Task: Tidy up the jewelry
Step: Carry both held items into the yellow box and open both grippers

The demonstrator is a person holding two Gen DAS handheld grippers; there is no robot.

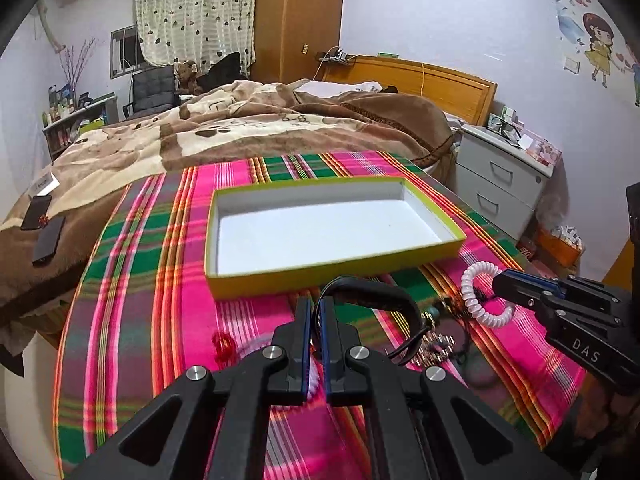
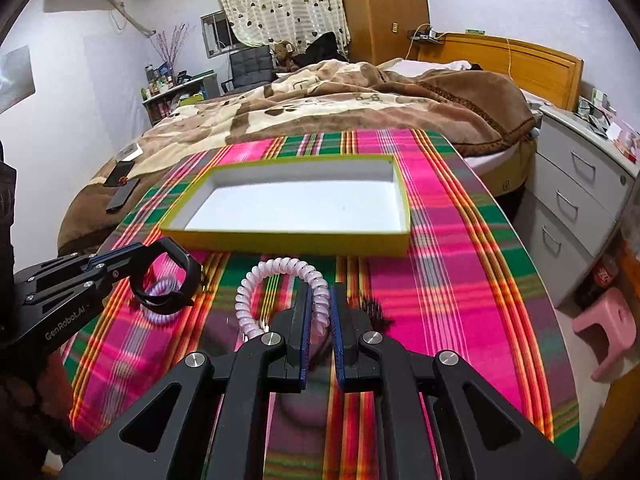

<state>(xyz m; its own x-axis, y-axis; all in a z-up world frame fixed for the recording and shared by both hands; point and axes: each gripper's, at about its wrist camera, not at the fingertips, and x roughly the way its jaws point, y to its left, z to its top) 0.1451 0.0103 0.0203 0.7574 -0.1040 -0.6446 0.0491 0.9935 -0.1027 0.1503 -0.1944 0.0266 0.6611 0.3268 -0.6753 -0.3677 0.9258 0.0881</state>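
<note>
Worktop [image 1: 132,280] draped in a fuzzy plaid cloth, pink, green and orange stripes. On it a shallow rectangular box [image 1: 320,276]: yellow-green card walls, plain white floor, nothing in it.

Left tool [image 1: 316,308]: blue-padded fingers together, clamped on a smooth black band [image 1: 384,292] bent into a loop. It hangs clear of the cloth, just in front of the box's near wall.

Right tool [image 2: 320,300]: fingers pinched on a pale pink-white spiral coil bracelet [image 2: 280,268], glossy, springy, ribbed like a telephone cord. Its loop arches up before the fingertips, also short of the box.

Left wrist view only: a small heap of jewelry [image 1: 436,344] on the cloth between the 2 tools, metallic links and dark cord, blurred; a small red translucent piece [image 1: 223,347] to the left of the tool.

Right wrist view only: a second pale coil [image 2: 162,312] lying on the cloth under the black band; a dark bristly item [image 2: 376,308] right of the fingers, cannot tell what. A pink plastic stool [image 2: 608,332] stands on the floor.

Both views: bed with plush brown blanket [image 1: 240,128] beyond the worktop.
</note>
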